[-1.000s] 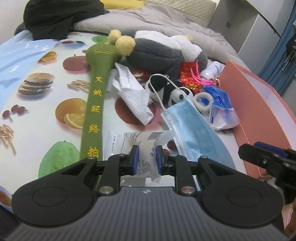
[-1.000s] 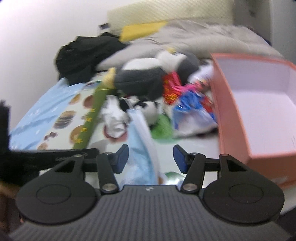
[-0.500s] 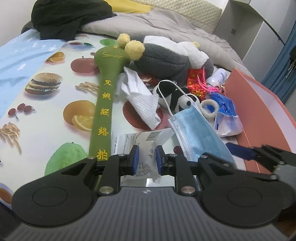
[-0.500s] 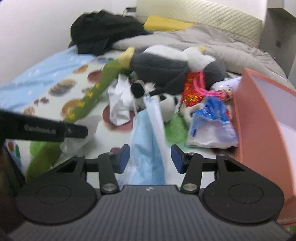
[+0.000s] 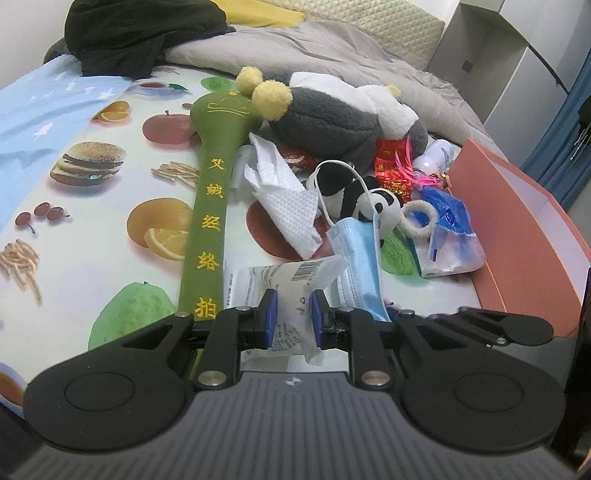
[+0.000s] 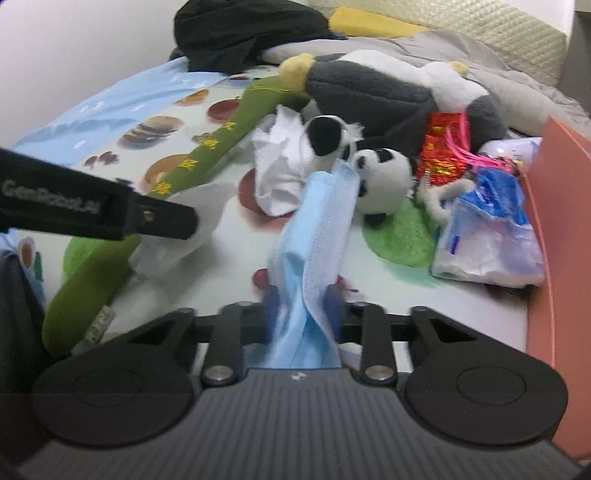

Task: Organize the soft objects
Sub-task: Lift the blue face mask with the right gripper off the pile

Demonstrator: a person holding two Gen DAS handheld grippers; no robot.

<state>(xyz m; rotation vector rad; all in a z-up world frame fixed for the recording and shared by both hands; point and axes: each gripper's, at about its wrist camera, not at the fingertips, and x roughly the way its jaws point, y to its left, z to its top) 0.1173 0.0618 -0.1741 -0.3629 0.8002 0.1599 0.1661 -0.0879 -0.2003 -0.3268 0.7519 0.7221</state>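
A: Fingers first; left gripper [image 5: 293, 317] has its blue pads [image 5: 268, 318] clamped on a white plastic wrapper [image 5: 286, 282] with a barcode, low at the near edge of the fruit-print sheet [image 5: 74, 229]; wrapper lies just beside the long green plush paddle [image 5: 212, 206].

B: Right gripper [image 6: 303, 312]?

A: Pinched onto the near end of the blue face mask [image 6: 314, 236]; pads blurred, yet the fabric is bunched tight between them; mask runs from the jaws away to the small panda plush [image 6: 382, 177], its far end touching the panda.

B: Surroundings?

A: Crumpled white tissue [image 5: 288, 206] left of the panda; large grey-and-white plush [image 5: 343, 114] behind it; red foil packet [image 5: 393, 166] and blue-printed plastic bag [image 5: 450, 240] to the right; orange box [image 5: 517, 229] at the right edge, its wall near the bag; black garment [image 5: 140, 33] far back.
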